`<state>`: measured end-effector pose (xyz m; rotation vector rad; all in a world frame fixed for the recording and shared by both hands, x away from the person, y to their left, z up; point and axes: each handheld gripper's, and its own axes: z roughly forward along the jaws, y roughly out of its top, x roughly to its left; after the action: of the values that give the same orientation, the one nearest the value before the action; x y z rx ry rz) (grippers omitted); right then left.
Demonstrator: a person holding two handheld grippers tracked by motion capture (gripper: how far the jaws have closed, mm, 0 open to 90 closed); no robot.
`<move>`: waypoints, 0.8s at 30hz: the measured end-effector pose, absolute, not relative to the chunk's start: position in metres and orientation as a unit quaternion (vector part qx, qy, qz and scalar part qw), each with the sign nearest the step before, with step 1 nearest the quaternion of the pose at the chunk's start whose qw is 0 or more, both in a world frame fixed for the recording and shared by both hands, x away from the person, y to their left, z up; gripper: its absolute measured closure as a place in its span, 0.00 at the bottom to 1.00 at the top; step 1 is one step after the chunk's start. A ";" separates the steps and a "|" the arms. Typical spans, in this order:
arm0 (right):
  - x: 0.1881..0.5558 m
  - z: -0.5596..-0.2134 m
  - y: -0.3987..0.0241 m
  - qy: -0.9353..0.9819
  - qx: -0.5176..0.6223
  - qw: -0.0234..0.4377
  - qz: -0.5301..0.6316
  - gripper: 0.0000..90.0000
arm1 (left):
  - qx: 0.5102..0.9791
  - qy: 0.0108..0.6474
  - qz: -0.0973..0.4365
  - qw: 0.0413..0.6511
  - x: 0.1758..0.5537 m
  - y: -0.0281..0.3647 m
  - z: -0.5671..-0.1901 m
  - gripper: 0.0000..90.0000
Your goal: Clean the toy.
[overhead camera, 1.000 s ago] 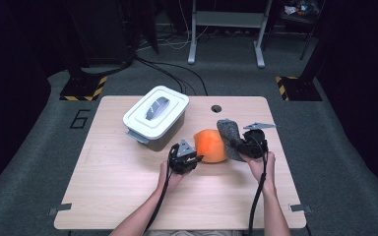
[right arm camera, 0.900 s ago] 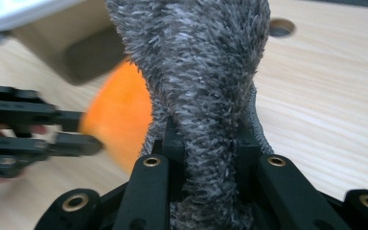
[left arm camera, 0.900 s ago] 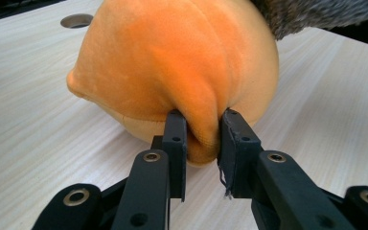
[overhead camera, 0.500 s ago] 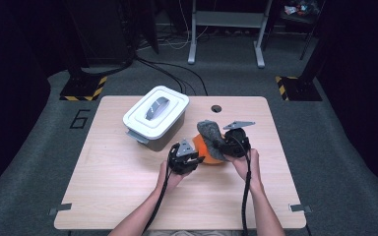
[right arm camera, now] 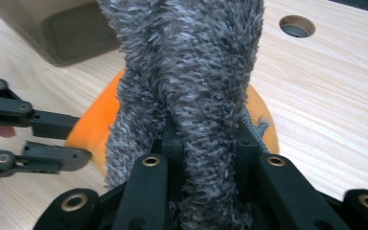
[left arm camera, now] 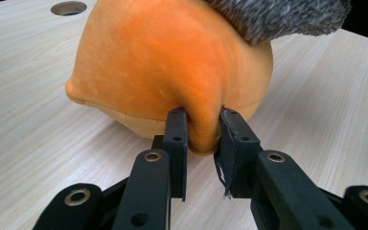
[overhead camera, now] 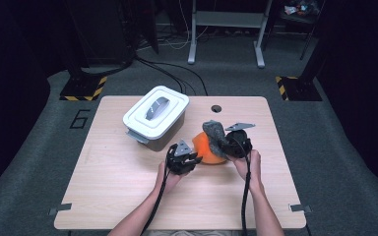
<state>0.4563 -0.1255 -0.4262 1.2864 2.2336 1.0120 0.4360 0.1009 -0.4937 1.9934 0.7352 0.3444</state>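
Both of my grippers are pinching: my left gripper [left arm camera: 203, 136] is squeezing a fold of the orange plush [overhead camera: 204, 146] at centre frame, while my right gripper [right arm camera: 206, 139] is clamping the grey fuzzy cloth [overhead camera: 215, 133] draped over it.

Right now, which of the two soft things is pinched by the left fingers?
The orange plush, resting on the table; the left gripper pinches a fold of it. The grey shaggy cloth hangs from the right gripper.

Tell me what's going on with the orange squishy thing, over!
Left gripper pinching orange plush. Right gripper clamped on grey fuzzy cloth, draped over plush. Lidded bin beside it, not blocking.
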 end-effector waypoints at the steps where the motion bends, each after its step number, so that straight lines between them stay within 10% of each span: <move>1: 0.457 -0.427 -0.127 0.792 0.456 0.188 0.359 0.82 | 0.814 0.301 0.142 0.475 0.436 0.100 -0.494 0.84; 24: 0.477 -0.467 -0.175 0.771 0.531 0.181 0.302 0.82 | 0.818 0.305 0.140 0.468 0.437 0.100 -0.497 0.88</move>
<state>0.4765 -0.1751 -0.4665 1.4998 2.1777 0.8528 0.4374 0.1000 -0.4967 2.0064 0.7473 0.3444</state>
